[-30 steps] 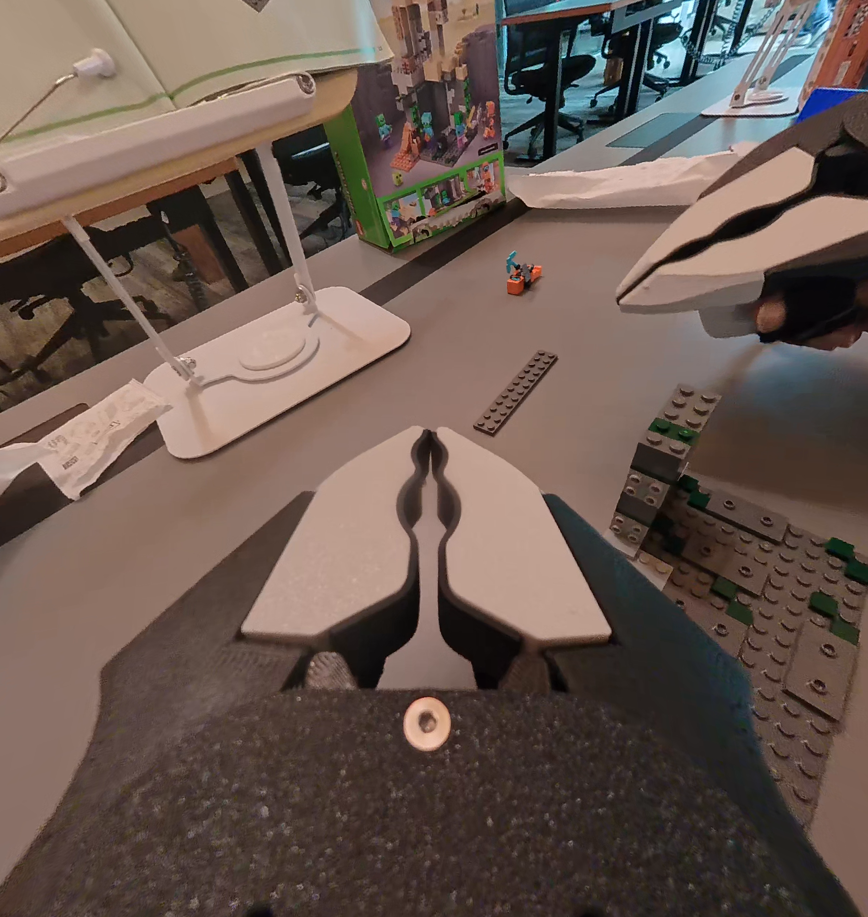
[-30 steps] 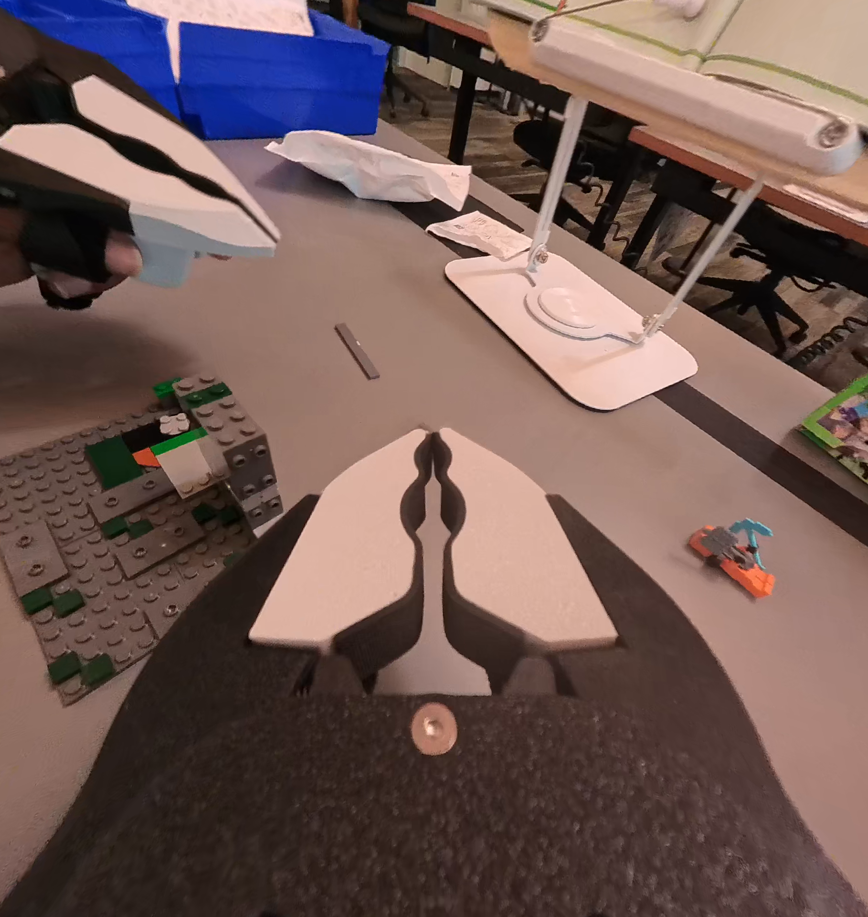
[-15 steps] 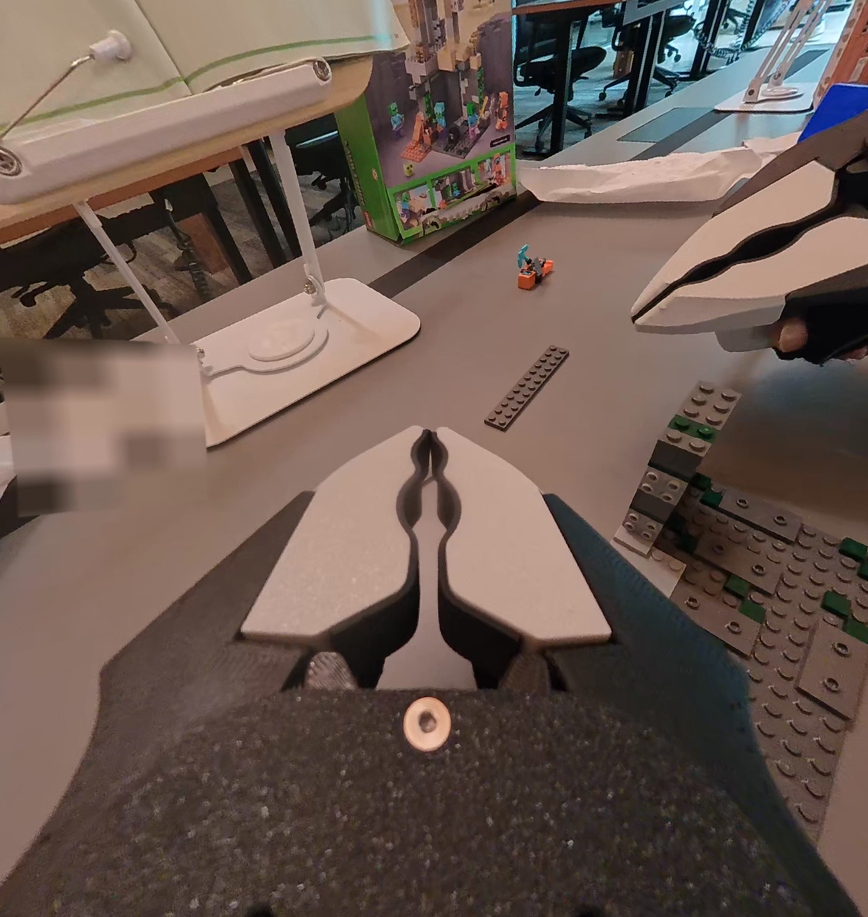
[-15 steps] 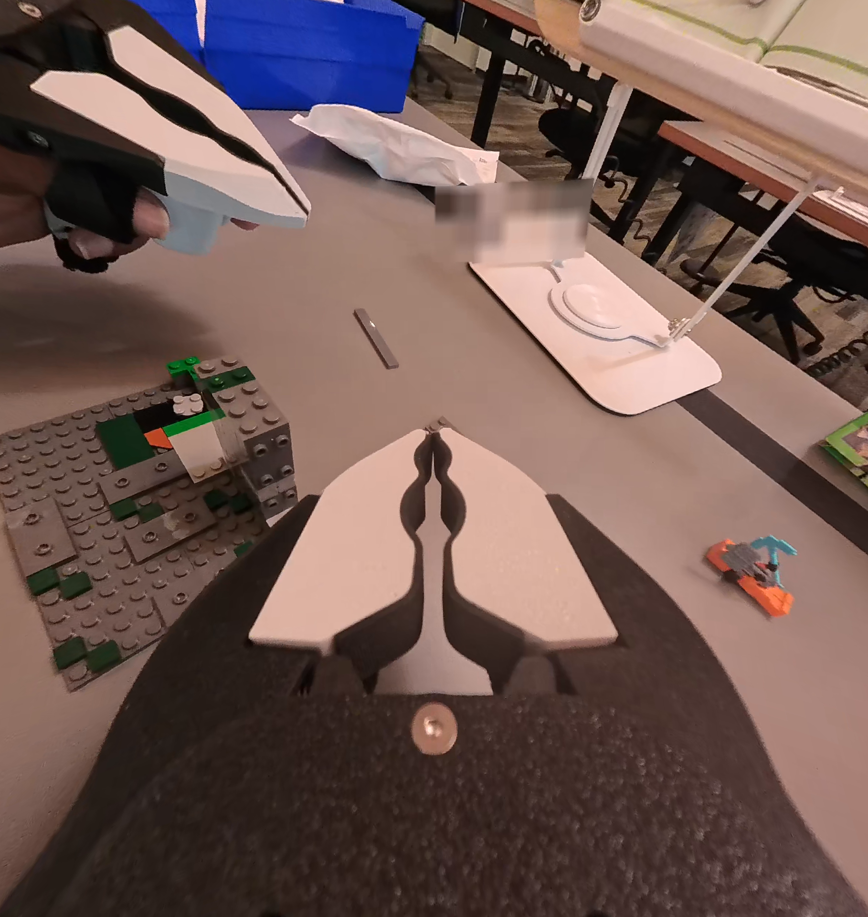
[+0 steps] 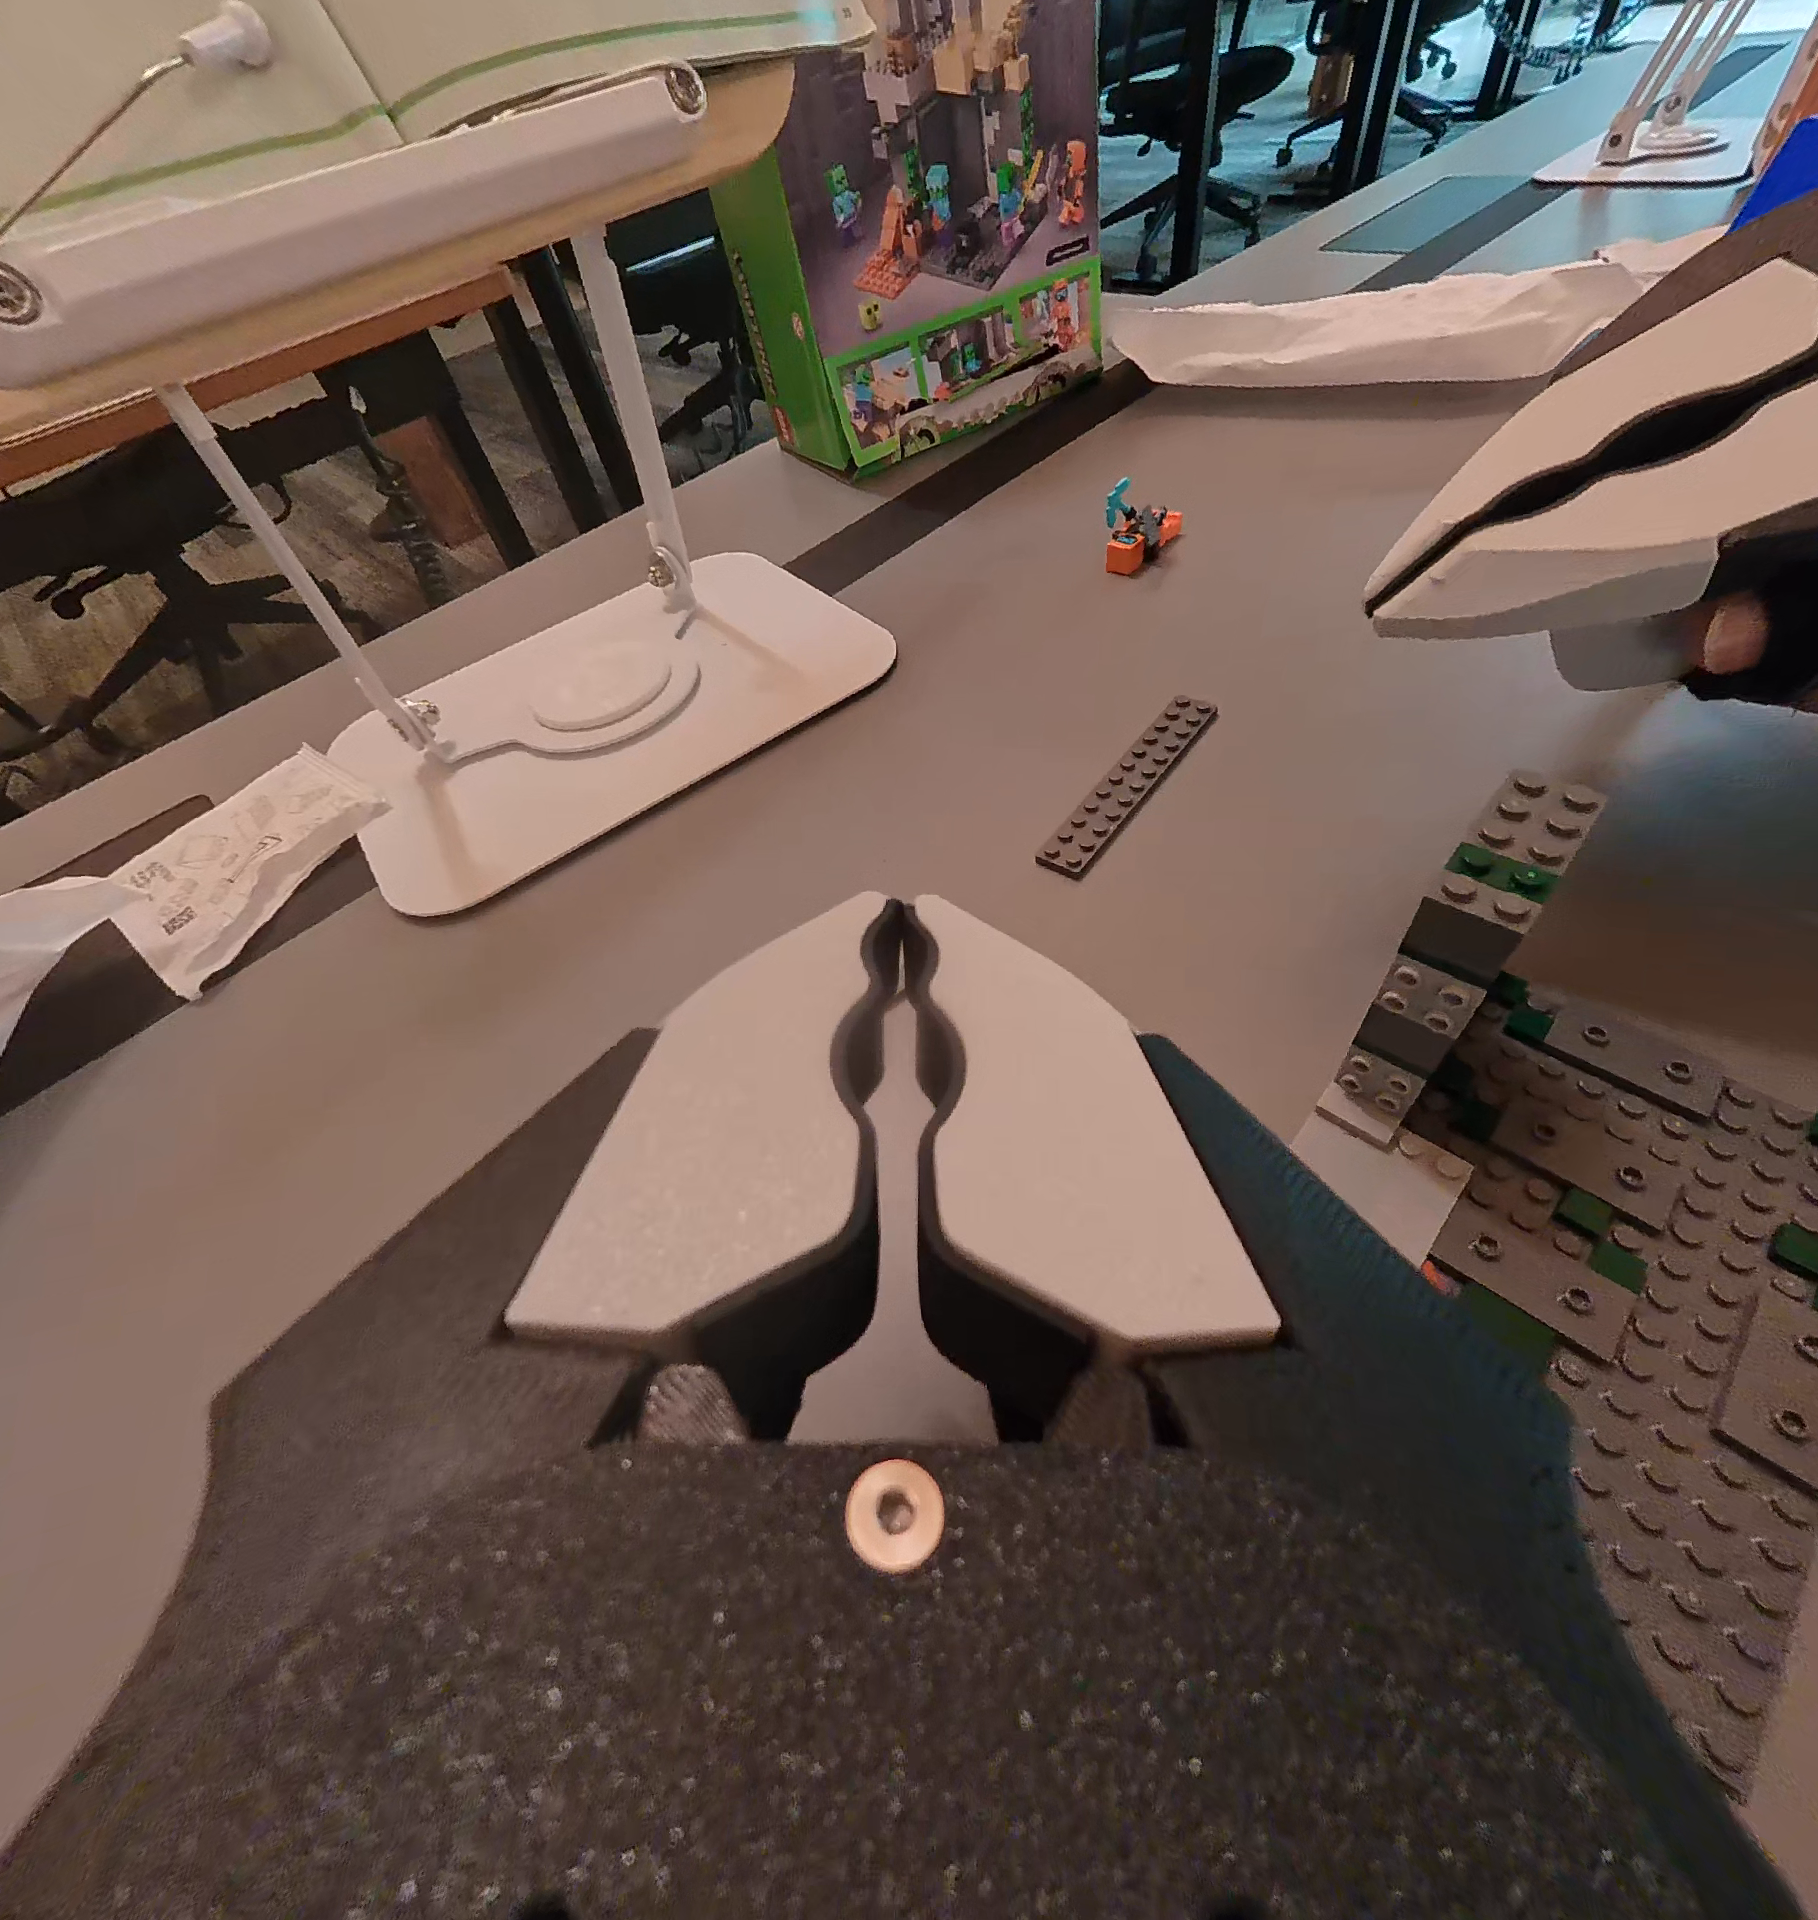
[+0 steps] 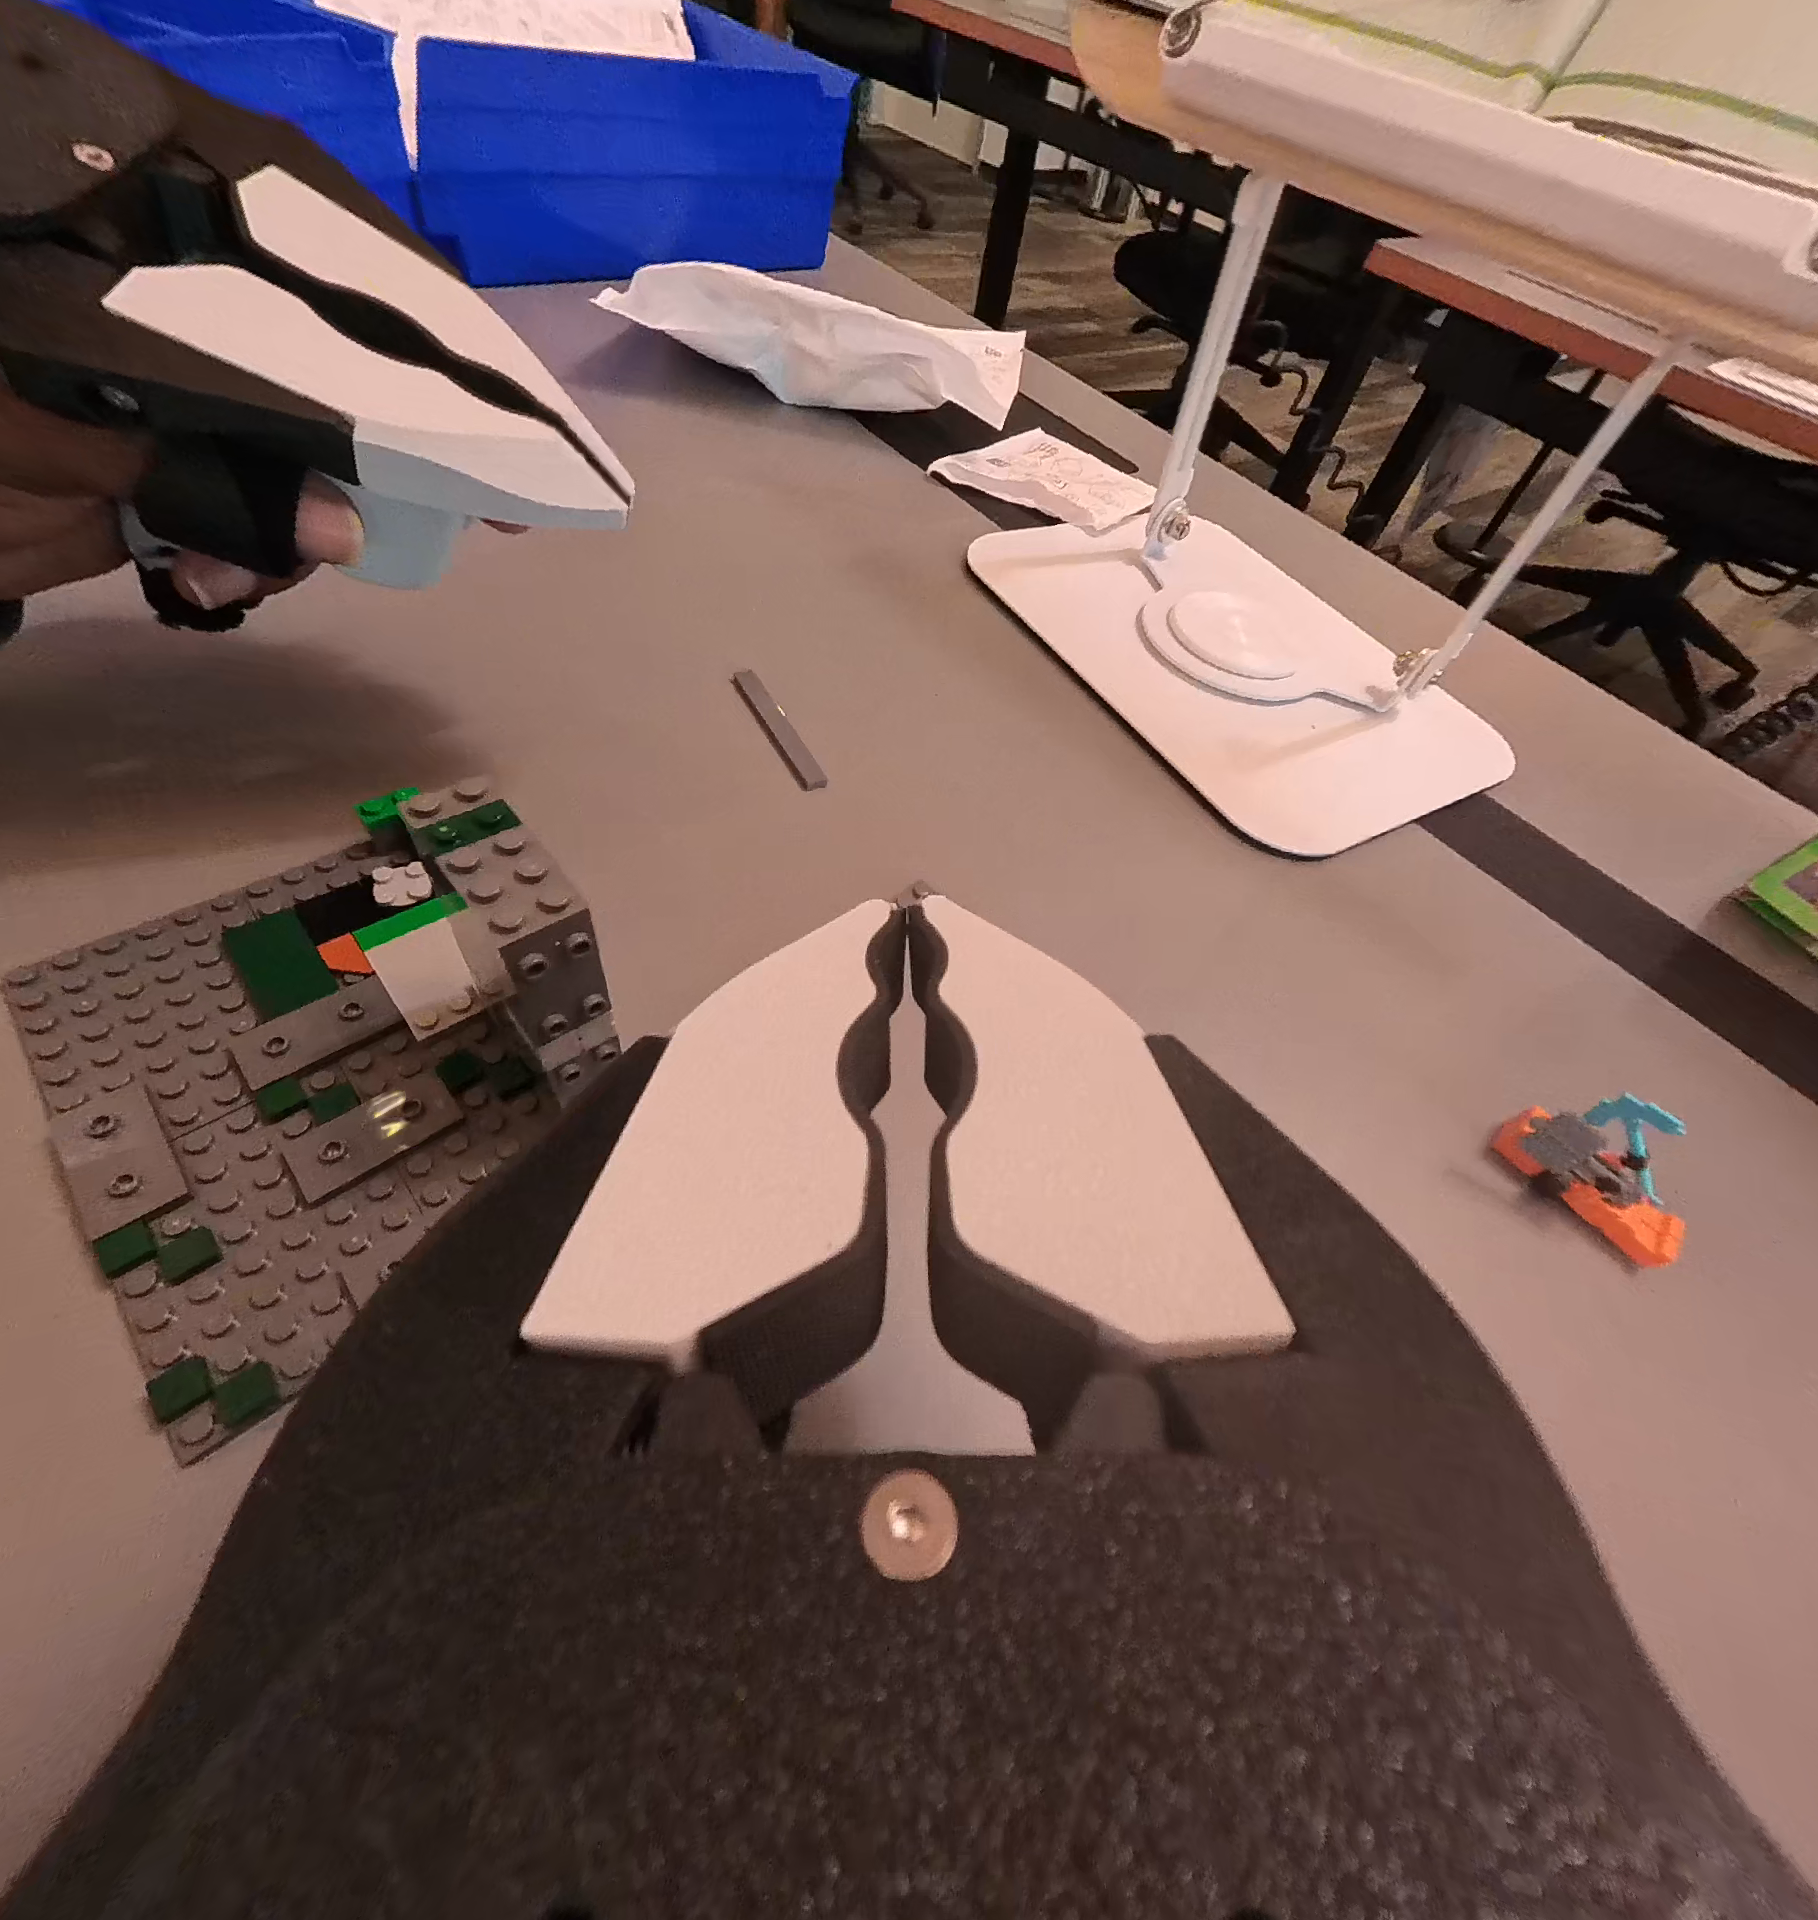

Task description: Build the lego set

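Observation:
A grey baseplate (image 6: 209, 1195) with green tiles and a grey block tower (image 6: 515, 914) at its corner lies on the table; it also shows in the left wrist view (image 5: 1663, 1195). A long dark grey plate (image 5: 1128, 784) lies loose past the tower, and also shows in the right wrist view (image 6: 780, 727). My left gripper (image 5: 900, 909) is shut and empty, hovering above the table left of the build. My right gripper (image 6: 915, 904) is shut, with a tiny grey piece (image 6: 920, 890) showing at its tips. Each gripper shows in the other's view: right (image 5: 1383, 613), left (image 6: 614, 499).
A small orange and teal lego build (image 6: 1591, 1179) lies to the right. A white stand base (image 5: 624, 717) stands behind the plate. The lego box (image 5: 936, 239), white paper bags (image 6: 811, 332) and blue bins (image 6: 593, 135) sit at the table's far sides. About 15 cm separates my left fingertips from my right. About 9 cm separates my right fingertips from the long dark grey plate (image 5: 1128, 784).
Both grippers stayed shut. In the right wrist view the left gripper has moved right, closer to the long plate. The tiny grey piece now shows at the right gripper's tips.

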The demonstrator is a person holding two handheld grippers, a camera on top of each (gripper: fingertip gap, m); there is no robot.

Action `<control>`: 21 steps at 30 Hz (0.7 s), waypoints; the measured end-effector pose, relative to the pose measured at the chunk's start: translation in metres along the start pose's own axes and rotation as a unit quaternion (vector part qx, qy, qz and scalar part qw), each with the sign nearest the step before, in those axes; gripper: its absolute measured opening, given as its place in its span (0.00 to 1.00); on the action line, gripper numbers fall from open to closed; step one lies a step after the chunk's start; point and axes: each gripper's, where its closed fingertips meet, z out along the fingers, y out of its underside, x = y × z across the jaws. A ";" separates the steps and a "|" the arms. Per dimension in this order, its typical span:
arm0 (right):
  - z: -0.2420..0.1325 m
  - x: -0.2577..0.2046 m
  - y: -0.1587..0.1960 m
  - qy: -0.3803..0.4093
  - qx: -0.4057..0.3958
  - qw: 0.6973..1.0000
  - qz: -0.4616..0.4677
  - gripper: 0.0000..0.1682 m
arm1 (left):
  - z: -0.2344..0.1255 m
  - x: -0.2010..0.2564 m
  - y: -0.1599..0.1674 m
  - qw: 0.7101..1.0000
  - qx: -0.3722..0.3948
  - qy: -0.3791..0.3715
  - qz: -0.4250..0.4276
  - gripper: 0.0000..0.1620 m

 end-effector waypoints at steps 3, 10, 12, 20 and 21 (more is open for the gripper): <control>-0.001 0.001 -0.001 -0.002 0.003 1.000 0.007 0.00 | 0.001 0.001 0.002 1.000 -0.004 0.001 0.002 0.00; 0.002 -0.003 0.002 -0.006 -0.003 1.000 0.003 0.00 | 0.003 0.000 0.005 1.000 -0.015 0.000 0.018 0.00; 0.003 -0.003 0.004 -0.007 -0.007 1.000 0.003 0.00 | 0.004 -0.002 0.008 1.000 -0.020 -0.002 0.024 0.00; 0.005 -0.002 0.007 -0.004 -0.014 1.000 0.001 0.00 | 0.021 -0.011 0.039 0.994 -0.087 0.039 0.059 0.15; 0.005 -0.003 0.006 -0.005 -0.014 1.000 0.002 0.00 | 0.024 -0.014 0.041 0.993 -0.095 0.046 0.059 0.16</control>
